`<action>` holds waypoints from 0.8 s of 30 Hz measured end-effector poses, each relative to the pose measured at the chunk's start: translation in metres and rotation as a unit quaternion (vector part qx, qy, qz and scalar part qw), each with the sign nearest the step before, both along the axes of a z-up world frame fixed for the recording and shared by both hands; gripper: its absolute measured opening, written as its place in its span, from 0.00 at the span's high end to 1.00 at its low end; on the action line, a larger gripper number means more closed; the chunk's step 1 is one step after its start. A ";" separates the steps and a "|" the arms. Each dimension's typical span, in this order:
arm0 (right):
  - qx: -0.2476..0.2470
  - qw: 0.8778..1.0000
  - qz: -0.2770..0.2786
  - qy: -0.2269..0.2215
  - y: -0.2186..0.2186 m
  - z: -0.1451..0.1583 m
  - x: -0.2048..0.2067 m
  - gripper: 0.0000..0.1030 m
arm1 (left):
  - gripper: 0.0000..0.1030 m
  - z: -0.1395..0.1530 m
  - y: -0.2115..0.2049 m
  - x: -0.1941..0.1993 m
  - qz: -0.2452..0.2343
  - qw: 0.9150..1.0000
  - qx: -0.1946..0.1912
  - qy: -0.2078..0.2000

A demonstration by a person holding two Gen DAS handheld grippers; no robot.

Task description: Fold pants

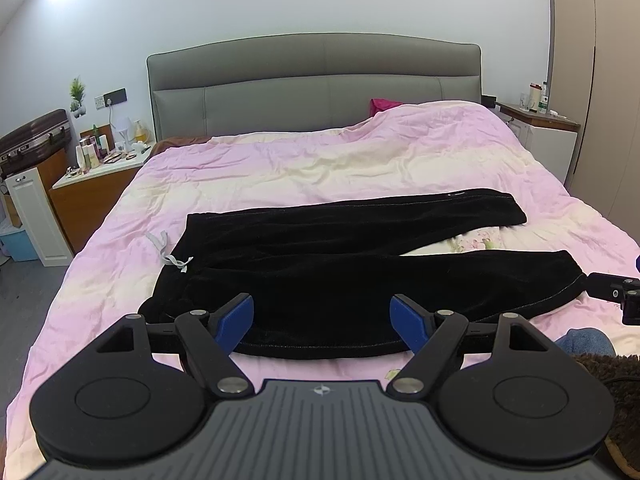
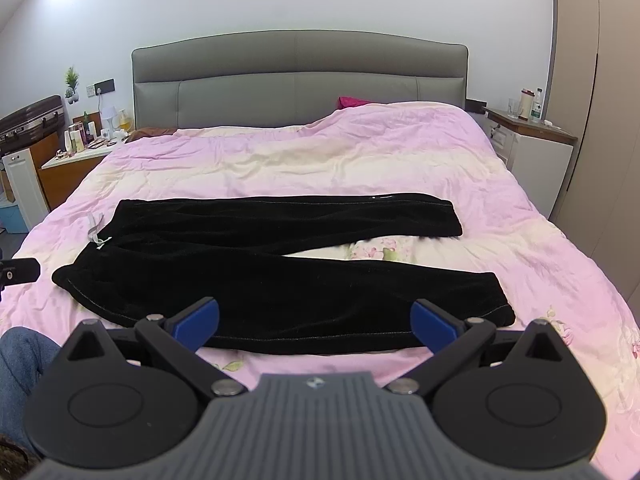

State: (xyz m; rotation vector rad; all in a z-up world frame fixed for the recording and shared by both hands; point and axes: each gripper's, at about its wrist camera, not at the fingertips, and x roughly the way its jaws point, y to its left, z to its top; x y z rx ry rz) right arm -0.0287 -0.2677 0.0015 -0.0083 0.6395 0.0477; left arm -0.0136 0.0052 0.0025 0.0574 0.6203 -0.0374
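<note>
- Only the right wrist view shows the near cuff whole; the left wrist view shows the right claw (image 1: 616,294) at its right edge.
- Pants (image 1: 320,264) lie lengthwise left to right across the bed (image 1: 320,160), waistband at frame left.
- Left claw (image 1: 322,320) and right claw both gape wide, empty.

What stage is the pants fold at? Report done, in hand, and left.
Done: the black pants lie spread flat on the pink quilt, waistband to the left, legs apart in a V.
In hand: nothing. The left tool and right tool are both open at the near leg's edge, holding no fabric.
Left: every fold; no leg lies over the other yet.
</note>
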 end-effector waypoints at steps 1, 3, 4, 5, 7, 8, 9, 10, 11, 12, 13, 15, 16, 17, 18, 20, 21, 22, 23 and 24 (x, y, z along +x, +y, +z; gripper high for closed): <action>0.000 1.000 0.000 -0.001 0.000 0.000 0.000 0.05 | 0.11 0.001 0.000 0.000 0.000 1.000 0.000 -0.001; 0.000 1.000 0.000 -0.003 0.000 0.002 -0.001 0.05 | 0.11 0.002 -0.001 0.000 0.000 1.000 0.000 -0.001; 0.000 1.000 0.000 -0.003 0.000 0.002 -0.001 0.05 | 0.11 0.002 -0.001 -0.001 -0.001 1.000 0.000 -0.002; 0.000 1.000 0.001 -0.004 -0.001 0.002 -0.001 0.05 | 0.11 0.002 -0.001 -0.001 -0.001 1.000 0.000 -0.003; 0.000 1.000 0.001 -0.006 -0.001 0.003 -0.002 0.05 | 0.11 0.003 -0.001 -0.001 -0.001 1.000 0.000 -0.002; 0.000 1.000 0.000 -0.006 -0.001 0.003 -0.003 0.05 | 0.11 0.003 -0.001 -0.001 -0.001 1.000 0.000 -0.002; 0.000 1.000 0.000 -0.006 -0.001 0.003 -0.003 0.05 | 0.11 0.003 -0.001 -0.001 0.000 1.000 0.000 -0.002; 0.000 1.000 0.001 -0.006 -0.001 0.003 -0.004 0.05 | 0.11 0.004 -0.002 -0.001 -0.001 1.000 0.000 -0.003; 0.001 1.000 0.001 -0.007 -0.002 0.003 -0.003 0.05 | 0.11 0.005 -0.002 -0.001 -0.001 1.000 0.000 -0.004; 0.000 1.000 0.001 -0.007 -0.002 0.003 -0.003 0.05 | 0.11 0.006 -0.002 -0.001 0.000 1.000 0.000 -0.004; 0.000 1.000 0.001 -0.008 -0.002 0.003 -0.004 0.05 | 0.11 0.006 -0.002 -0.001 0.000 1.000 0.000 -0.004; 0.001 1.000 0.001 -0.008 -0.002 0.004 -0.004 0.05 | 0.11 0.006 -0.003 -0.001 -0.001 1.000 0.001 -0.004; 0.001 1.000 0.001 -0.007 -0.001 0.004 -0.005 0.05 | 0.11 0.006 -0.002 -0.001 -0.001 1.000 0.001 -0.004; 0.001 1.000 0.000 -0.008 -0.001 0.003 -0.005 0.05 | 0.11 0.006 -0.002 -0.001 -0.001 1.000 0.000 -0.004; 0.001 1.000 0.000 -0.008 -0.001 0.004 -0.005 0.05 | 0.11 0.006 -0.002 -0.001 0.000 1.000 0.000 -0.004; 0.000 1.000 0.000 -0.009 -0.001 0.004 -0.005 0.05 | 0.11 0.006 -0.003 -0.001 0.000 1.000 0.000 -0.004; 0.000 1.000 0.000 -0.010 -0.001 0.004 -0.005 0.05 | 0.11 0.006 -0.003 -0.001 0.000 1.000 0.000 -0.004; 0.000 1.000 0.000 -0.010 -0.001 0.005 -0.005 0.05 | 0.11 0.006 -0.003 -0.001 0.000 1.000 0.000 -0.004; 0.000 1.000 0.000 -0.010 -0.002 0.005 -0.005 0.05 | 0.11 0.006 -0.003 -0.001 0.000 1.000 0.000 -0.004; 0.000 1.000 0.000 -0.011 -0.002 0.005 -0.005 0.05 | 0.11 0.007 -0.003 -0.002 -0.001 1.000 0.000 -0.004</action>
